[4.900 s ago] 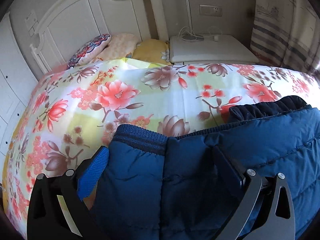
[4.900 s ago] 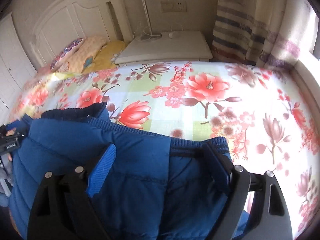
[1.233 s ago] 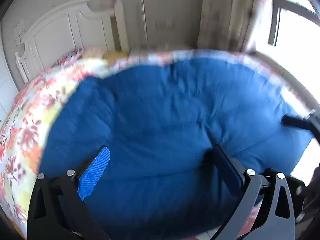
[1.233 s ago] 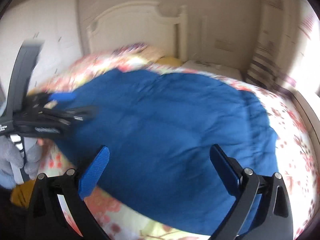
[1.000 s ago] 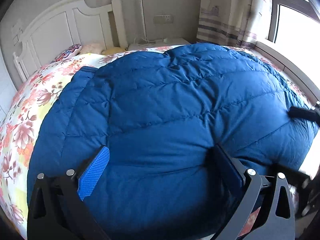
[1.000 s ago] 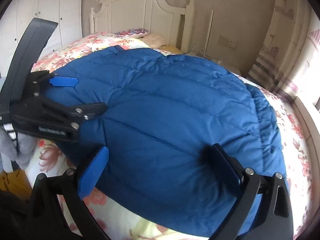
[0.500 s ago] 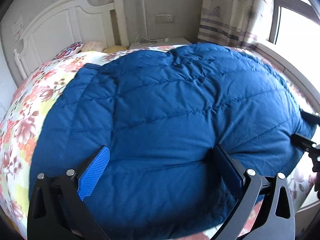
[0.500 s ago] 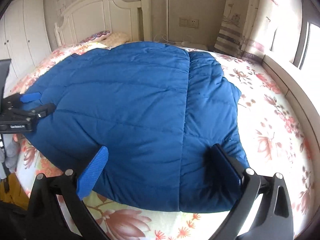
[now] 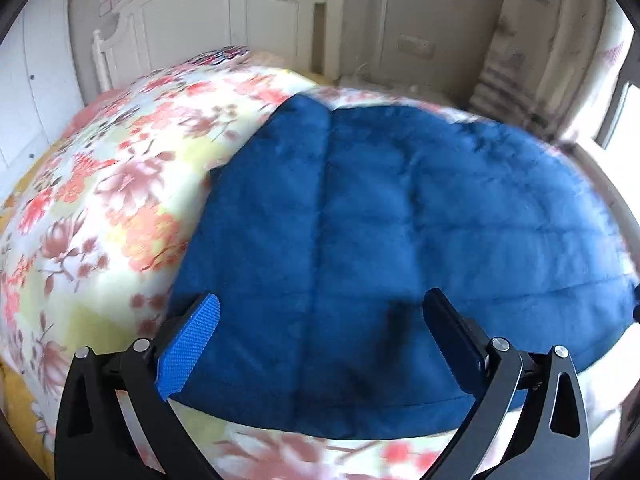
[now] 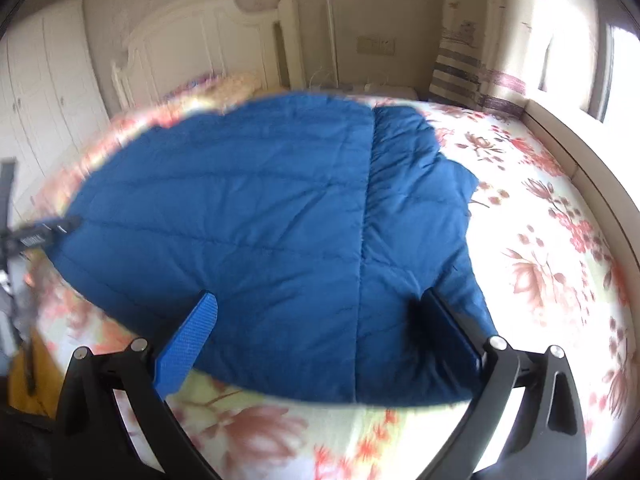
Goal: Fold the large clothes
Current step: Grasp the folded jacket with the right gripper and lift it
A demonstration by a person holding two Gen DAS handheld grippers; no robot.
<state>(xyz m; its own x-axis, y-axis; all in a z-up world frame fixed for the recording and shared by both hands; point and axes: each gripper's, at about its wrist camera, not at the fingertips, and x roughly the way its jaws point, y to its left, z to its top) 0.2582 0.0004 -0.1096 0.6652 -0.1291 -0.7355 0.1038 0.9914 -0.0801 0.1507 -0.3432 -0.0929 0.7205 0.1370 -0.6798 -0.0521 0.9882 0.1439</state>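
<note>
Two views. Left wrist: left tongs (image 9: 320, 332) spread apart, empty, over the near edge of the blue jacket (image 9: 400, 240) lying flat on the floral bed (image 9: 100, 208). Right wrist: right tongs (image 10: 320, 328) likewise apart above the jacket (image 10: 280, 220); left tongs (image 10: 44, 232) at its far-left edge, state unclear.

— How many garments lie on the bed?
— One: a quilted dark-blue padded jacket (image 9: 400, 240), spread over one floral bedspread of pink and red blossoms on pale yellow (image 9: 100, 200).
— And the tools?
— Two black two-finger grippers with blue pads — the left gripper (image 9: 320, 328) and the right gripper (image 10: 320, 326).
— Furniture?
— One white wooden headboard (image 10: 208, 44), one striped curtain (image 10: 460, 68).
</note>
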